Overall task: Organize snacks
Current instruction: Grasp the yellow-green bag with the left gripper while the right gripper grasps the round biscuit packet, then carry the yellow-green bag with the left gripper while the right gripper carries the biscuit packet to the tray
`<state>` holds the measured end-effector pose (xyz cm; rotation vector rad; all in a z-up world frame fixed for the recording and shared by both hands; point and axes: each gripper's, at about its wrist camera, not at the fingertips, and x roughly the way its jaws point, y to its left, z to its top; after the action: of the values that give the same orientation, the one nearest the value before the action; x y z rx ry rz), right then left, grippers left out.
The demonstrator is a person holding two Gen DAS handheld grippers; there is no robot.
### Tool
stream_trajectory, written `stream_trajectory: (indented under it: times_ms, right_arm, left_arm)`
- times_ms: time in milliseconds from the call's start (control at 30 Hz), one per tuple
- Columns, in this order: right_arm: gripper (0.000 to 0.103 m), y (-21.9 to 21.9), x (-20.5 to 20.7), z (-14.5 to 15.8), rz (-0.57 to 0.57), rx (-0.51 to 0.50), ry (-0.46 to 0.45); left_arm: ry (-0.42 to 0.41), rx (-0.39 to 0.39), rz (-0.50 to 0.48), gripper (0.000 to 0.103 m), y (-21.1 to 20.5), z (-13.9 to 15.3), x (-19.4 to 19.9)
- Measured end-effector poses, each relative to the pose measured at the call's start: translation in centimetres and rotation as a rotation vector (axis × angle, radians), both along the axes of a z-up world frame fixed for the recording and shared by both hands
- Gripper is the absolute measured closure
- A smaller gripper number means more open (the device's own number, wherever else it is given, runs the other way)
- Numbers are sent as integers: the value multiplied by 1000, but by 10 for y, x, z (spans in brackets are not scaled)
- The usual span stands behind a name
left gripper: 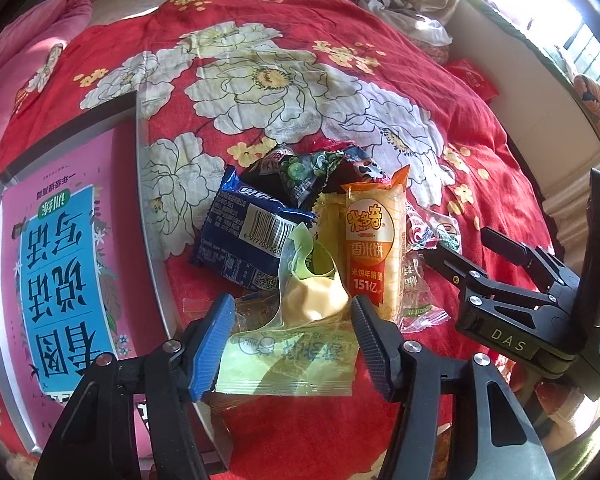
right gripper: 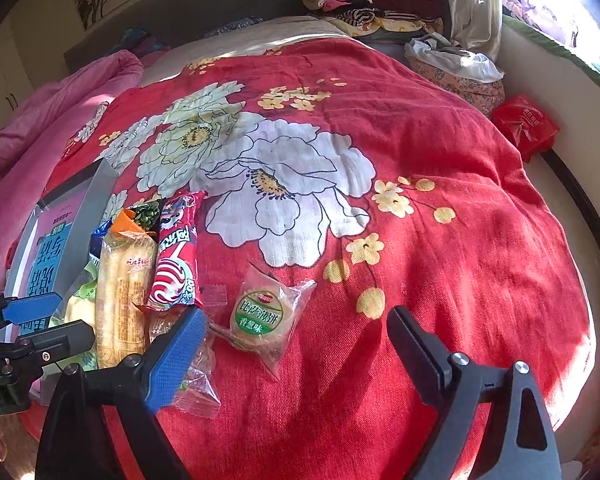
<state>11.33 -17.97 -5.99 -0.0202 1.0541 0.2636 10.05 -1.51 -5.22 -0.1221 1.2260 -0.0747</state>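
Your left gripper [left gripper: 294,320] straddles the green packet [left gripper: 288,364], unclenched, right gripper [right gripper: 296,344] released; next, squeeze and lift.

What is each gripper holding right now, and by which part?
Nothing is held yet. The left gripper straddles the green packet, pads off it. The right gripper stands open around the round cracker pack, not touching.

A home bedroom: red floral bedspread [right gripper: 420,152], pink quilt [right gripper: 52,120], folded clothes [right gripper: 364,4].
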Motion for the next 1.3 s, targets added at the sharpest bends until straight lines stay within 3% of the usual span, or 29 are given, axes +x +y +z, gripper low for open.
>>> stream_trajectory:
  times_ms: [167, 300, 500, 767, 1300]
  right_arm:
    - [24, 2, 4, -6, 3, 17, 0]
    - [44, 6, 9, -9, 19, 3, 2]
    - [61, 11, 4, -9, 63, -1, 1]
    - [67, -1, -6, 1, 50, 49, -15]
    - [68, -7, -25, 48, 39, 128, -120]
  left_arm:
    - [4, -1, -12, 50, -5, 0, 5]
    - [20, 3, -14, 53, -8, -3, 8]
    - [37, 11, -21, 68, -12, -4, 6]
    - [22, -91, 15, 70, 3, -1, 2]
    - [-69, -154, 78, 70, 37, 36, -9]
